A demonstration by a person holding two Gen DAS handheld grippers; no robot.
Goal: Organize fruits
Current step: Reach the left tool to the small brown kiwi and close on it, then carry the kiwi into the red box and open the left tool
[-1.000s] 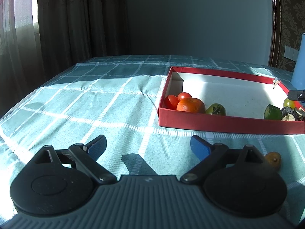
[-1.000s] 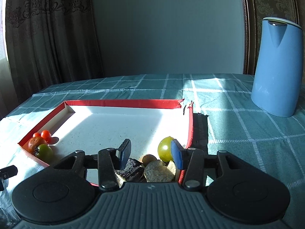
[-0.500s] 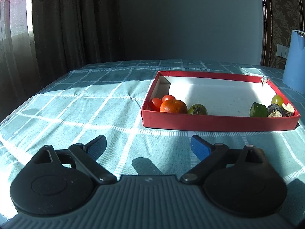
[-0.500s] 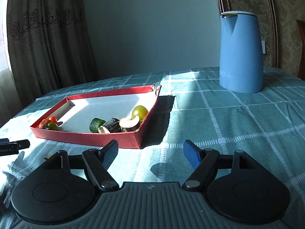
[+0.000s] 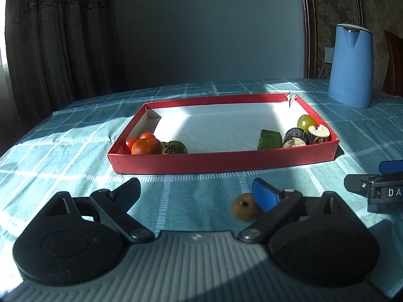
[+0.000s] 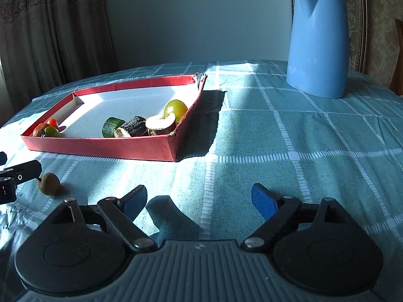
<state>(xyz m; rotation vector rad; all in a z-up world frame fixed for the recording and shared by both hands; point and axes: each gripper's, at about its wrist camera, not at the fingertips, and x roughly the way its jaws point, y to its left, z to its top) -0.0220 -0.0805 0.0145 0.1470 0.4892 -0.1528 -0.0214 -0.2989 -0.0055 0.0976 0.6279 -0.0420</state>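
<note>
— Fruit is mostly in the red tray (image 5: 221, 162) already: an orange (image 5: 146, 146), cherry tomatoes (image 5: 147, 135) and a dark green fruit (image 5: 177, 147) at its near left corner; a green chunk (image 5: 270, 139), dark slices (image 5: 294, 134) and a green grape (image 5: 306, 122) at its near right corner

— What looks left?

— One small brown fruit (image 5: 244, 206) on the checked tablecloth (image 6: 289, 138), in front of the tray, just beside the left gripper's right finger

— And the tools?

— Left gripper (image 5: 195, 191) hangs low over the cloth, fingers wide apart, empty. Right gripper (image 6: 199, 198) likewise spread and empty, aimed past the tray's right end toward the blue kettle (image 6: 318, 42)
</note>
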